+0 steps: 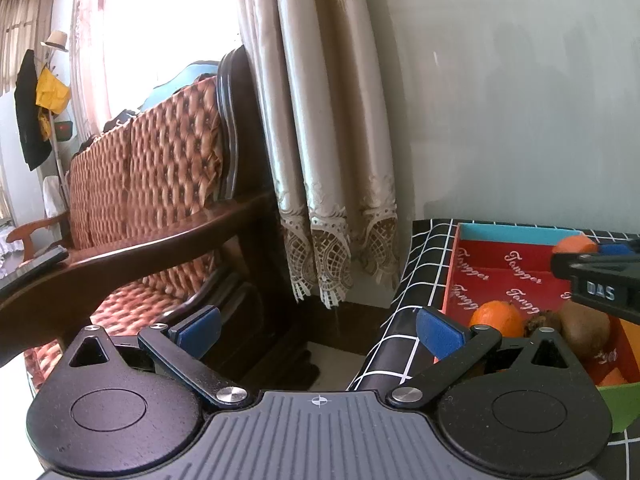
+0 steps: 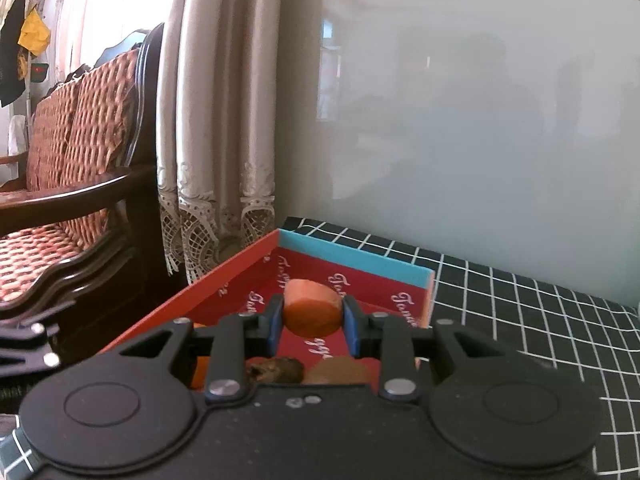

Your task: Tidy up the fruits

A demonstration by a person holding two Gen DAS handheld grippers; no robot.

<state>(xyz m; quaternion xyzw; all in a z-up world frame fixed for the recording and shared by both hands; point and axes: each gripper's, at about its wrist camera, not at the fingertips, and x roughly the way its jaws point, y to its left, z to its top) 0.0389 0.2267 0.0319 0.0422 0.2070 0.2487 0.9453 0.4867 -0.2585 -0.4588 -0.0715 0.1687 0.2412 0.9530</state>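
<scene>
Right tongs point(image 2: 312, 316) clamped on orange fruit piece point(image 2: 313, 309) above red "Tangger" box point(image 2: 224, 280), left tongs point(image 1: 318, 330) wide open, empty, "DAS" label point(image 1: 600, 291)

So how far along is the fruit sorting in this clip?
Partly done: an orange and a kiwi already lie in the red box. The right claw holds an orange piece over it, unreleased. The left claw is open, empty.

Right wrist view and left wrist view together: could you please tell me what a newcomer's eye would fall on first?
First, the right gripper shut on an orange fruit above the red tray on the black checked tablecloth. In the left wrist view, the left gripper hangs open off the table's edge, beside a tangerine and a brown kiwi in the tray.
</scene>
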